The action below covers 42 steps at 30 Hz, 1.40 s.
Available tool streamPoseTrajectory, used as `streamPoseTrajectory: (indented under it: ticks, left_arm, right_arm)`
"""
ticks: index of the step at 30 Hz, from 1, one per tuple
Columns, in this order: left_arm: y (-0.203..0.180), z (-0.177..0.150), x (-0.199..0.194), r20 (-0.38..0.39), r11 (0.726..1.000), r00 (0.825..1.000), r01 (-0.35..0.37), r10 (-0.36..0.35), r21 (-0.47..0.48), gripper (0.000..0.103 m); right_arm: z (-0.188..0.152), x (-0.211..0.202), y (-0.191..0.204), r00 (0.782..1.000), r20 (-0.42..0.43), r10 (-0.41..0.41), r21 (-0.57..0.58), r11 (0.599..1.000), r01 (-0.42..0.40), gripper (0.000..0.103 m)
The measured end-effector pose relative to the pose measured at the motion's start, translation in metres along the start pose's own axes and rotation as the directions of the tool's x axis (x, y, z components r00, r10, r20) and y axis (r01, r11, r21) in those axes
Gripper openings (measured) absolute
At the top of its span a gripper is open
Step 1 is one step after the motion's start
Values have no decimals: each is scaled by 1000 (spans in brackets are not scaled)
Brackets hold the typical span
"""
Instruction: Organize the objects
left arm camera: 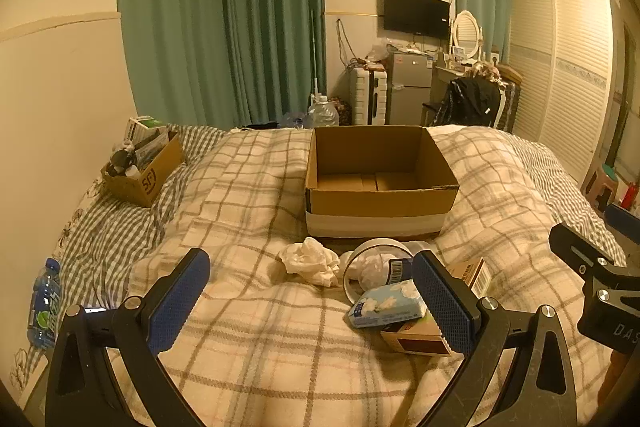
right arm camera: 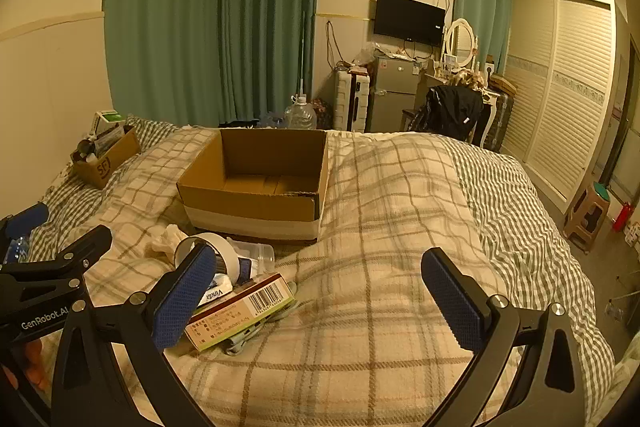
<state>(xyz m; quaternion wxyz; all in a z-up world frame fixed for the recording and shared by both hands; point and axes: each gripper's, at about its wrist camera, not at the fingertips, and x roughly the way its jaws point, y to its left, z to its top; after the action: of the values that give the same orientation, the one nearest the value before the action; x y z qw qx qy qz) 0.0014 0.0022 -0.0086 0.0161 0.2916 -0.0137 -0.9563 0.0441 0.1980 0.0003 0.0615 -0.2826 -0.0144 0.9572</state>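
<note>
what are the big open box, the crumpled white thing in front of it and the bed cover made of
Open box: corrugated cardboard, matte brown, with a ragged torn top edge and a white band around its base, possibly tape or paper.
Crumpled white thing: looks like tissue or thin soft cloth, by its soft creases; hard to tell which.
Bed cover: woven or fleecy fabric, matte, plaid, lying in soft folds.

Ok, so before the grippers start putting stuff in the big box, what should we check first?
1. Big cardboard box open on top and empty: ok.
2. Left gripper open, holding nothing: ok.
3. Right gripper open, holding nothing: ok.
4. Things to tidy within view: tissue pack, tape roll, barcode carton lie piled in front of the box: ok.
5. Pile easy to grab one at a time: not ok, items overlap.
6. What lies under the carton: cannot tell.
</note>
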Motion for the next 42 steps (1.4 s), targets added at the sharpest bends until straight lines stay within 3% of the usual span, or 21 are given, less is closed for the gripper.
streamPoseTrajectory:
  ticks: [16,42]
  left_arm:
    - [-2,-1,-3,13,1000,1000,6,-6,8,103]
    - [-11,-12,17,-41,999,999,3,-1,46,103]
  right_arm:
    - [-3,-2,0,1000,5,-11,-6,1000,11,103]
    - [-10,13,1,999,-35,4,-21,1000,-5,103]
